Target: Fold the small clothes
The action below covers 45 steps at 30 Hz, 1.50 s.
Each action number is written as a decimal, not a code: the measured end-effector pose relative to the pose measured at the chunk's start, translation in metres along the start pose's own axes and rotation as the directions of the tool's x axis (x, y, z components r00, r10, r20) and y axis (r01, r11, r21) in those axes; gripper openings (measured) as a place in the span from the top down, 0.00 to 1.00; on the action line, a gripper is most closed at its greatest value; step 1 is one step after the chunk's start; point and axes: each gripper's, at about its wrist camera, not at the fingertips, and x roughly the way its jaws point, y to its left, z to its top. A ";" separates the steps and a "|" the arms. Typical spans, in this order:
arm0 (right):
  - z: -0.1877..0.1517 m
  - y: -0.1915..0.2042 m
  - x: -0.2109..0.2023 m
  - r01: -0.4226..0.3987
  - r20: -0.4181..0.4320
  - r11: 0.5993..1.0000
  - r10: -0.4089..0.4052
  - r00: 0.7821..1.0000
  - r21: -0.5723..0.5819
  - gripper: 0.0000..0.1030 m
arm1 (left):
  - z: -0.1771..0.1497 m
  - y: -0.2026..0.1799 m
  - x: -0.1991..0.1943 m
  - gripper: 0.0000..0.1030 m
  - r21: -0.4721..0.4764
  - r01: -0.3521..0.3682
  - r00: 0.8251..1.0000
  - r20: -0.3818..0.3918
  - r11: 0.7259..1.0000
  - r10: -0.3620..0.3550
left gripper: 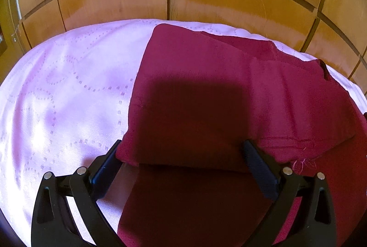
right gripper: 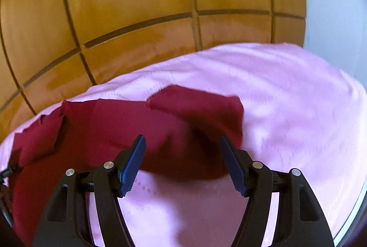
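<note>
Fold part done, claws released.
Maroon garment (left gripper: 206, 91) lies on the pink bedspread (left gripper: 64, 91), one layer doubled over; left claw (left gripper: 183, 150) and right claw (right gripper: 183, 143) gape, grasping nothing; further folds remain.

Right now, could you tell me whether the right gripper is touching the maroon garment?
Cannot tell: in the right wrist view the right gripper stands open over the maroon garment, but no gap or contact shows plainly.
</note>
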 end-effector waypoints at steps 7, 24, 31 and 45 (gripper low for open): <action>0.024 0.029 0.058 0.099 -0.134 0.985 -0.118 0.984 -0.143 0.35 | -0.003 -0.005 -0.002 0.02 0.001 -0.003 1.000 0.003 1.000 0.003; 0.048 0.016 0.027 -0.021 -0.070 0.995 0.028 0.997 0.101 0.87 | -0.002 -0.002 0.001 0.02 -0.011 0.014 1.000 -0.009 1.000 -0.014; 0.068 0.063 -0.005 -0.198 -0.001 0.963 0.201 0.980 0.181 0.87 | 0.002 0.021 -0.022 0.02 -0.114 0.117 0.993 0.015 0.987 -0.116; 0.036 0.250 0.014 -0.459 -0.078 0.886 0.463 0.883 0.061 0.87 | -0.029 0.035 -0.069 0.02 -0.067 0.168 0.984 0.075 0.984 -0.163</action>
